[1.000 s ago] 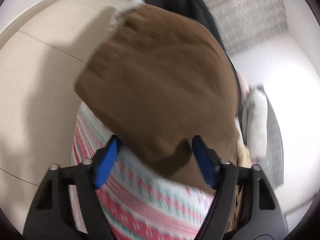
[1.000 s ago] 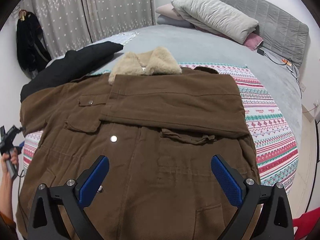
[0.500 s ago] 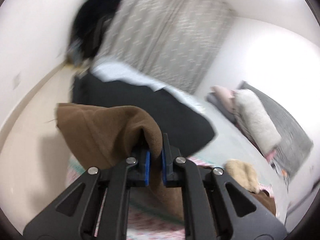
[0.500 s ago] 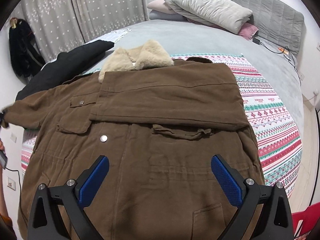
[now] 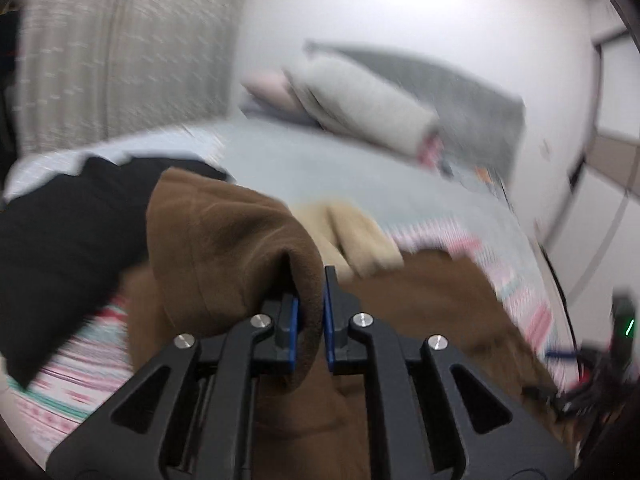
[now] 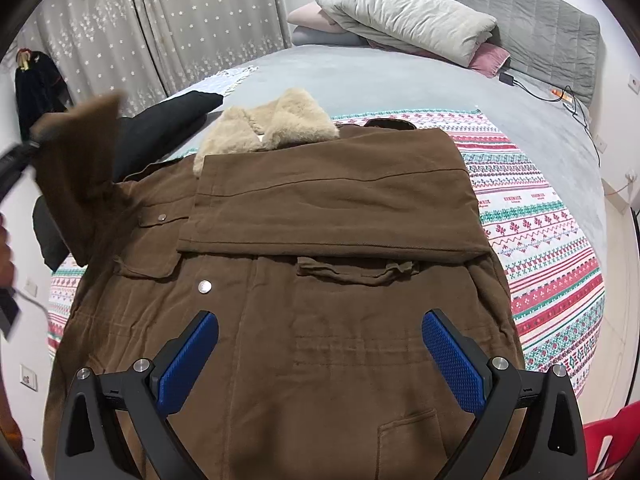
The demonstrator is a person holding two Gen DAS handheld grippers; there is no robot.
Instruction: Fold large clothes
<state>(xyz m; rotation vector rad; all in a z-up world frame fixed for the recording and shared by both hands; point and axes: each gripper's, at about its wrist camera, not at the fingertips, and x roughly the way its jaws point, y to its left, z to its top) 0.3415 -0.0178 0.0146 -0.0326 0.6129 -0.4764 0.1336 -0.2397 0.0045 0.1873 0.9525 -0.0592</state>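
Observation:
A large brown jacket with a beige fur collar lies face up on a patterned blanket on the bed. Its right sleeve is folded across the chest. My left gripper is shut on the brown cuff of the left sleeve and holds it lifted above the jacket; the raised sleeve shows blurred at the left of the right wrist view. My right gripper is open and empty, hovering over the jacket's lower front.
A black garment lies left of the collar. Pillows and a grey headboard are at the far end of the grey bed. Cables run along the right edge. Curtains hang behind.
My left gripper closed on the left sleeve cuff, lifted it off the bed's edge and swung it up and inward over the jacket. The right gripper stayed open and nearly still.

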